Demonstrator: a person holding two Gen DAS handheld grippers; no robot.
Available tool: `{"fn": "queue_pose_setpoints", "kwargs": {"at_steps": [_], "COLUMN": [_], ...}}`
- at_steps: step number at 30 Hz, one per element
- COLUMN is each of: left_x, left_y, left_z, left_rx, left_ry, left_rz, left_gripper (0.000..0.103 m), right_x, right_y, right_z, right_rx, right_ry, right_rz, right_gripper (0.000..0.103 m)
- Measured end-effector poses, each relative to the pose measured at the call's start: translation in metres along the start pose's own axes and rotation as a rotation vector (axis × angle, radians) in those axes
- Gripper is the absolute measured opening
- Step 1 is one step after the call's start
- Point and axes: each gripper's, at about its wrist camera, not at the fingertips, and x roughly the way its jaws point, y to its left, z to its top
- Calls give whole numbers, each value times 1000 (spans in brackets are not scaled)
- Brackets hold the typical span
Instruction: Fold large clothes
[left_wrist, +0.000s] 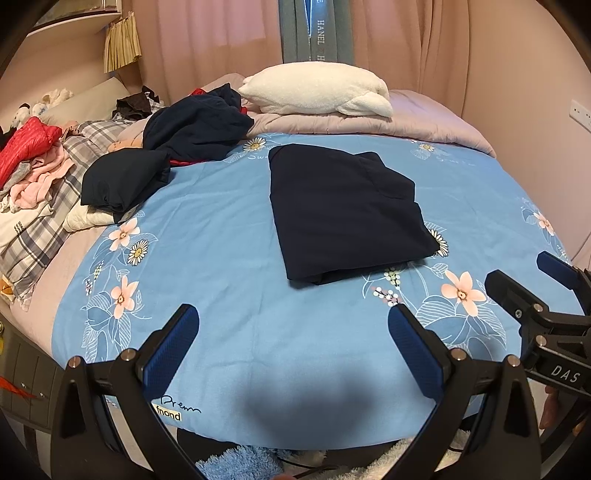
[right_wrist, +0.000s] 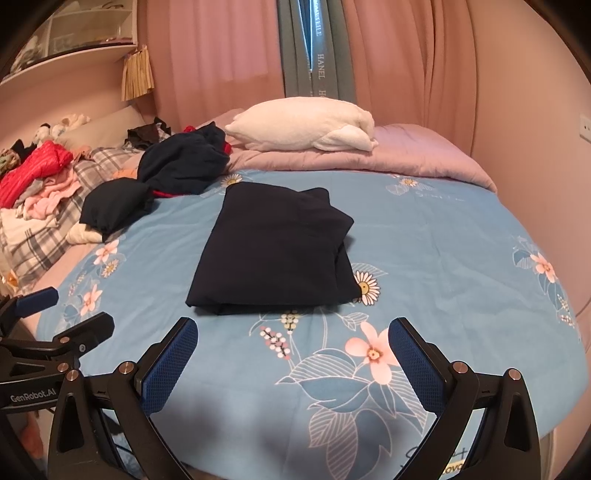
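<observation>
A dark navy garment (left_wrist: 343, 210) (right_wrist: 273, 254) lies folded into a thick rectangle in the middle of the blue floral sheet (left_wrist: 221, 258) (right_wrist: 443, 258). My left gripper (left_wrist: 293, 325) stands open over the near part of the sheet, well short of the garment, with nothing between its blue pads. My right gripper (right_wrist: 293, 336) is open too, just in front of the garment's near edge, and it shows at the right edge of the left wrist view (left_wrist: 524, 284). A second navy bundle (left_wrist: 125, 181) (right_wrist: 114, 206) sits at the left.
A heap of dark clothes (left_wrist: 199, 125) (right_wrist: 184, 162) and a white pillow (left_wrist: 317, 88) (right_wrist: 303, 125) lie at the far end on a lilac quilt (left_wrist: 424, 125). Red and pink clothes (left_wrist: 29, 158) pile up at the far left on plaid fabric. Pink curtains hang behind.
</observation>
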Motion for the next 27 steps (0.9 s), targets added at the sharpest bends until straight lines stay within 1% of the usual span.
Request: {"fn": "queue_pose_setpoints", "kwargs": {"at_steps": [27], "left_x": [-6], "left_y": [0], "left_z": [1], "left_rx": [-5], "left_ry": [-14], "left_rz": [-2], "left_gripper": [103], "right_x": [-4], "right_y": [5], "right_z": [0], "right_rx": [-4], "right_ry": [-4], "right_rz": [5], "right_gripper": [102]}}
